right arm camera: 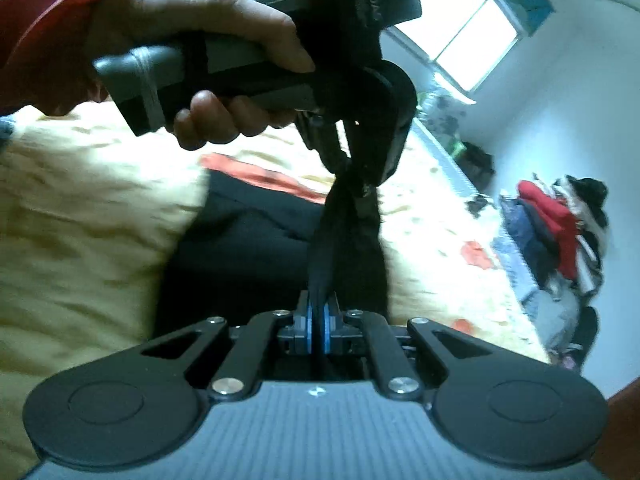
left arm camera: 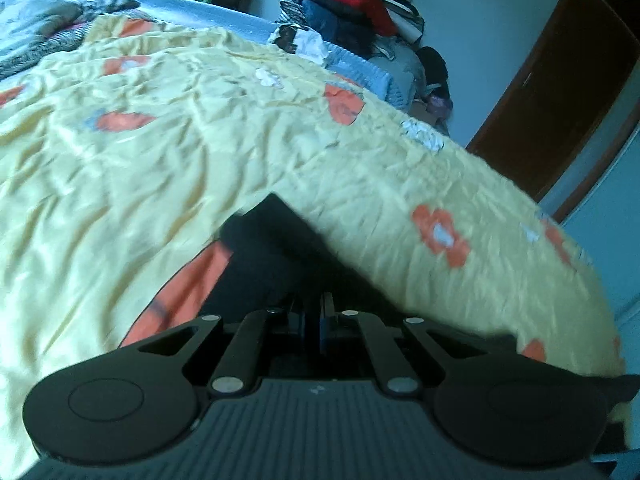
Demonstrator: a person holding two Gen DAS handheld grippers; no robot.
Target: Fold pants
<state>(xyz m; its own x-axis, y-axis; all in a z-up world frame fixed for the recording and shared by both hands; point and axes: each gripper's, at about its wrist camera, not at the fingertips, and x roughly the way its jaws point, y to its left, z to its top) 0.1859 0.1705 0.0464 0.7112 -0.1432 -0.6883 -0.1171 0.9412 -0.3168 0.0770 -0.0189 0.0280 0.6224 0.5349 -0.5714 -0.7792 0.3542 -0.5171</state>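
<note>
The black pants (left arm camera: 264, 248) lie on a yellow flowered bedspread (left arm camera: 160, 152). In the left wrist view my left gripper (left arm camera: 314, 320) is shut on a fold of the pants, which hang down from it onto the bed. In the right wrist view my right gripper (right arm camera: 318, 320) is shut on a stretched strip of the pants (right arm camera: 336, 232), its blue pads (right arm camera: 306, 326) pinching the cloth. That strip runs up to the left gripper (right arm camera: 348, 160), held in a hand just ahead. The rest of the pants (right arm camera: 240, 240) lies flat on the bed below.
A pile of clothes (left arm camera: 352, 8) stands at the far side of the bed, also in the right wrist view (right arm camera: 560, 224). A brown door (left arm camera: 560, 92) is at the right. A window (right arm camera: 460, 40) is behind the bed. Crumpled bedding (left arm camera: 44, 12) lies at the far left.
</note>
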